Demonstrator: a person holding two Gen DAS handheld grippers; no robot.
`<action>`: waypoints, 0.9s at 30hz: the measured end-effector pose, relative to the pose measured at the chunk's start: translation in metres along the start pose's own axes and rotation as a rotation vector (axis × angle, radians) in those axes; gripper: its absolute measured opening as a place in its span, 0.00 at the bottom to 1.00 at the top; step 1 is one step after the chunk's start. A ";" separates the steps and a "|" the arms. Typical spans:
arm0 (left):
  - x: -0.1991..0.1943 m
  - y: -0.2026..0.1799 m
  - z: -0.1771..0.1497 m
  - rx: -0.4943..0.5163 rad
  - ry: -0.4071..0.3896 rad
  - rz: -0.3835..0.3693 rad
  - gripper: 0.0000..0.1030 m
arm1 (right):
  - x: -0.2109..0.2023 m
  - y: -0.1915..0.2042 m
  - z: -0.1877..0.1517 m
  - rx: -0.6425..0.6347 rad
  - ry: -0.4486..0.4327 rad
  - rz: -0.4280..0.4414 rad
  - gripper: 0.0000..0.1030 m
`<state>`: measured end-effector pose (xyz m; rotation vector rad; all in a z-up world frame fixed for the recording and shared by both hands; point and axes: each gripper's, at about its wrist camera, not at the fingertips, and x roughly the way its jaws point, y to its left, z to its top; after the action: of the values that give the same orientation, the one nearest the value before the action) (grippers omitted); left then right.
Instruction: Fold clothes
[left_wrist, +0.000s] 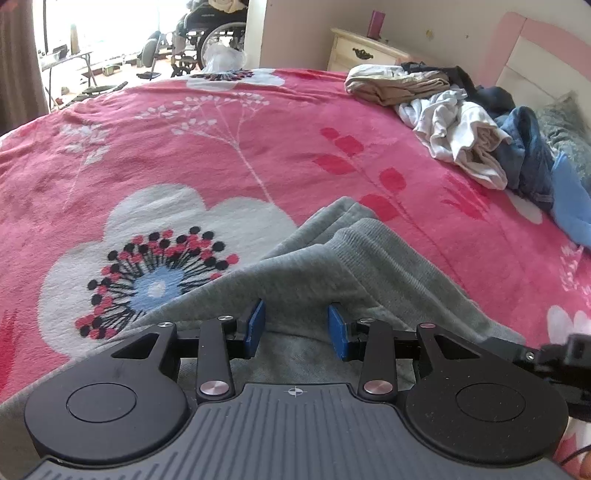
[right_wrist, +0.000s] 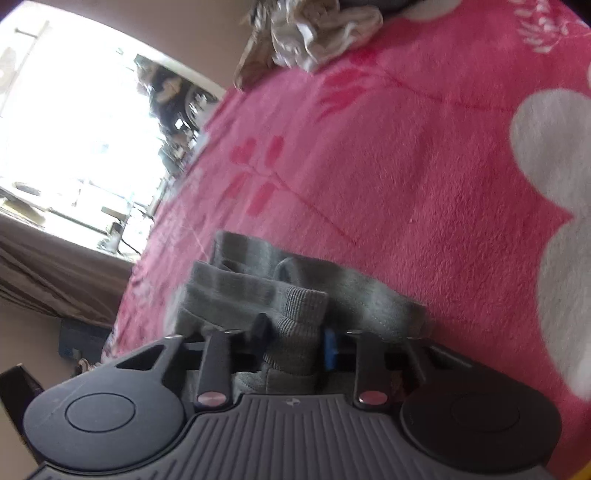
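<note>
Grey sweatpants (left_wrist: 332, 266) lie on the near part of the pink blanket (left_wrist: 184, 147), cuffs pointing far-right toward the heaped clothes (left_wrist: 480, 136). Left gripper (left_wrist: 296, 328) hovers spread over the fabric; right gripper (right_wrist: 293, 341), though blurred, seems pinched on a ribbed cuff (right_wrist: 299, 321), so it is nearer the fold edge.

Black grippers, blue-padded fingers (left_wrist: 255, 325), silver screws.

One grey garment (left_wrist: 314, 266), one clothes pile (left_wrist: 472, 125), one nightstand (left_wrist: 364, 51).
</note>
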<state>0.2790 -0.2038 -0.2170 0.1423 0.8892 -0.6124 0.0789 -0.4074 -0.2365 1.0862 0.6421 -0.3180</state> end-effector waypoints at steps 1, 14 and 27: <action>0.001 -0.002 0.000 0.001 -0.004 -0.001 0.36 | -0.004 0.000 -0.002 -0.001 -0.014 0.006 0.25; 0.013 -0.019 0.004 -0.009 -0.045 -0.036 0.36 | -0.013 -0.011 0.001 0.015 -0.155 0.027 0.22; -0.065 0.038 -0.012 -0.126 -0.110 0.013 0.36 | -0.040 0.040 0.027 -0.404 -0.184 0.050 0.37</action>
<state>0.2612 -0.1395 -0.1799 0.0007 0.8168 -0.5456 0.0781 -0.4167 -0.1739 0.6754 0.4870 -0.2290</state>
